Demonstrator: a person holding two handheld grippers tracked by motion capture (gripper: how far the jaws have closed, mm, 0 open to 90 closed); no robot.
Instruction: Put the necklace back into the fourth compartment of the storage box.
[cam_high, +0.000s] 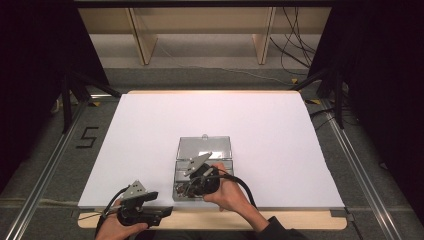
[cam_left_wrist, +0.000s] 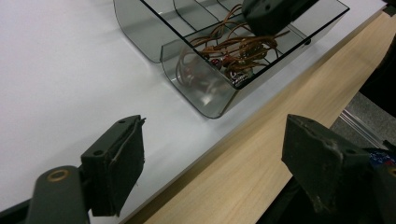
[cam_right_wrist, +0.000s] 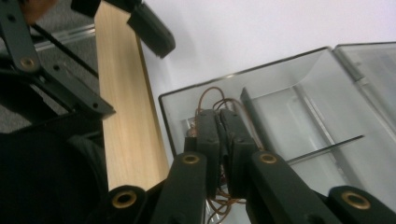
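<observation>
A clear grey compartment box (cam_high: 205, 146) lies open near the white table's front edge, its lid folded back. A tangle of brown cord (cam_left_wrist: 233, 46) with small beads fills its near corner compartment. My right gripper (cam_high: 192, 189) reaches down into that compartment. In the right gripper view its jaws (cam_right_wrist: 219, 114) stand pressed together, with loops of the brown cord (cam_right_wrist: 211, 93) showing at their tips and below them. My left gripper (cam_high: 167, 212) rests at the front left over the wooden edge. Its jaws (cam_left_wrist: 215, 135) are wide apart with nothing between them, aimed toward the box wall (cam_left_wrist: 205, 91).
The white sheet (cam_high: 210, 115) covers the table, with a wooden strip (cam_high: 280, 219) bare along the front. The box's other compartments (cam_right_wrist: 299, 116) hold nothing. Metal rails (cam_high: 45, 170), a floor mark "5" (cam_high: 87, 136), cables (cam_high: 295, 45) and wooden shelving (cam_high: 200, 30) lie beyond.
</observation>
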